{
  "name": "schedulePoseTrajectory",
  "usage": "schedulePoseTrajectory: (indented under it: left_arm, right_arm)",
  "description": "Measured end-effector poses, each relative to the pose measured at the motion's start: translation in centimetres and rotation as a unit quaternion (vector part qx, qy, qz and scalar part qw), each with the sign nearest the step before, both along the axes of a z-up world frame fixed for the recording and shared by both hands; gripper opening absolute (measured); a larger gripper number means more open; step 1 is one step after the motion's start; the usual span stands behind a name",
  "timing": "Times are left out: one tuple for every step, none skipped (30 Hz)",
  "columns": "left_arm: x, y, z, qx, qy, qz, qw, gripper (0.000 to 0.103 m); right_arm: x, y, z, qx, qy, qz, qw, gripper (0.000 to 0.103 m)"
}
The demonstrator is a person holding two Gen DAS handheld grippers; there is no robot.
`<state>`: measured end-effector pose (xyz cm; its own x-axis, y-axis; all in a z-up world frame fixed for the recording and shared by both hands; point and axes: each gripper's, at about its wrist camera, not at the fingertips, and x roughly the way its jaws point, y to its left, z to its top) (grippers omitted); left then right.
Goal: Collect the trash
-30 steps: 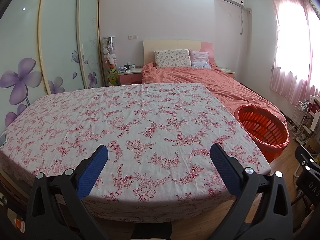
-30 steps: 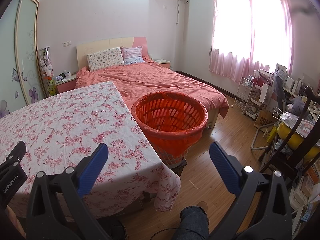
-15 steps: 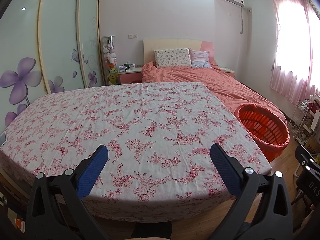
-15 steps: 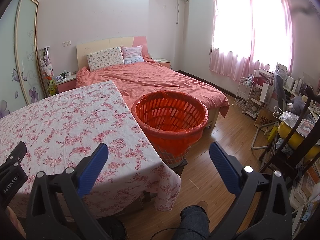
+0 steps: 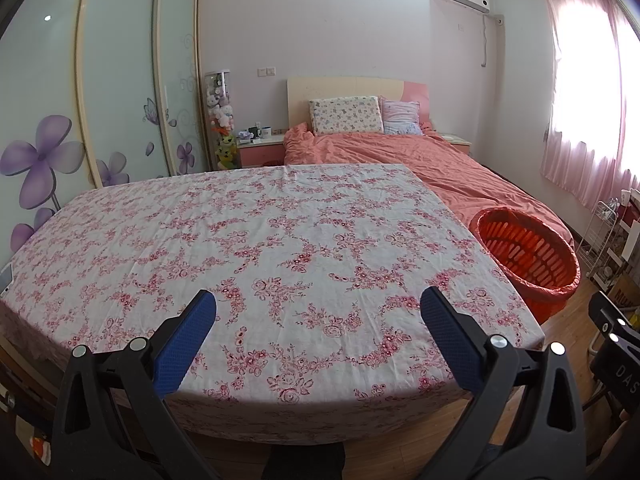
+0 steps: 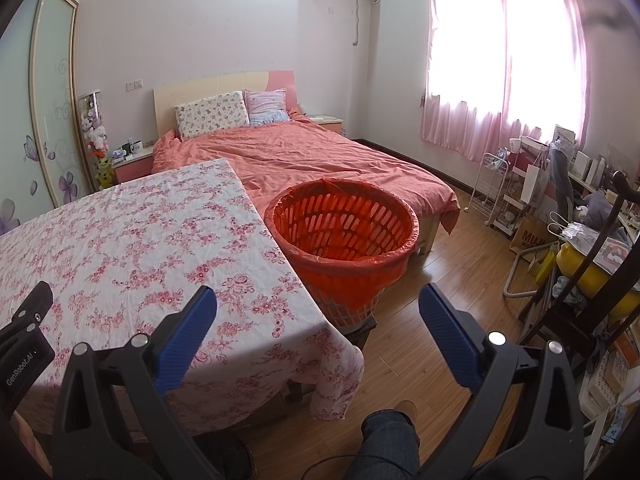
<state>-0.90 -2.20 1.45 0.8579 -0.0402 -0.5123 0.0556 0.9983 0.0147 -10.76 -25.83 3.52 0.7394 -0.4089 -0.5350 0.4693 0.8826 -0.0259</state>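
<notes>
Bedroom setting: you stand at the near edge of a table [image 5: 280, 240] draped in a floral cloth, with a bed [image 5: 420, 160] in salmon bedding beyond it and pink curtains [image 6: 500, 60] lit by the window on your right. Your left gripper [image 5: 318, 320] hangs over the near part of the cloth, its 2 blue-padded fingers [image 5: 184, 340] spread wide with nothing between them. Your right gripper [image 6: 318, 320] is aimed past the table corner toward the floor, fingers likewise far apart and empty. Just beside the table's right edge, between table and bed, stands the orange basket [image 6: 344, 236], lined with an orange bag and raised on a low stand; the part of its interior visible to you shows no contents, though its bottom is hidden by the rim. No trash appears on the cloth in either view, and the wooden floor [image 6: 440, 280] near the basket looks bare. Judged from this, either collection has finished or the items lie outside both views; the cluttered shelves and chair at far right are too crowded to say whether anything there counts as trash. A trouser leg [image 6: 388, 444] and shoe of yours show at the lower edge.
</notes>
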Motion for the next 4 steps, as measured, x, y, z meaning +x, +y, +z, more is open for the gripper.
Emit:
schedulePoseTrajectory:
  left_arm:
    - [0.02,-0.01,0.0,0.0,0.0,-0.001,1.0,0.101]
    - [0.02,0.0,-0.01,-0.002,0.001,-0.001,1.0,0.101]
    - [0.01,0.01,-0.03,-0.002,0.001,-0.001,1.0,0.101]
    - [0.0,0.0,-0.04,-0.002,0.001,-0.001,1.0,0.101]
  right_arm:
    - [-0.01,0.07,-0.07,0.0,0.0,0.0,1.0,0.099]
    - [-0.03,0.09,-0.07,0.0,0.0,0.0,1.0,0.099]
    - [0.01,0.08,-0.07,0.0,0.0,0.0,1.0,0.099]
    - [0.0,0.08,-0.06,0.0,0.0,0.0,1.0,0.099]
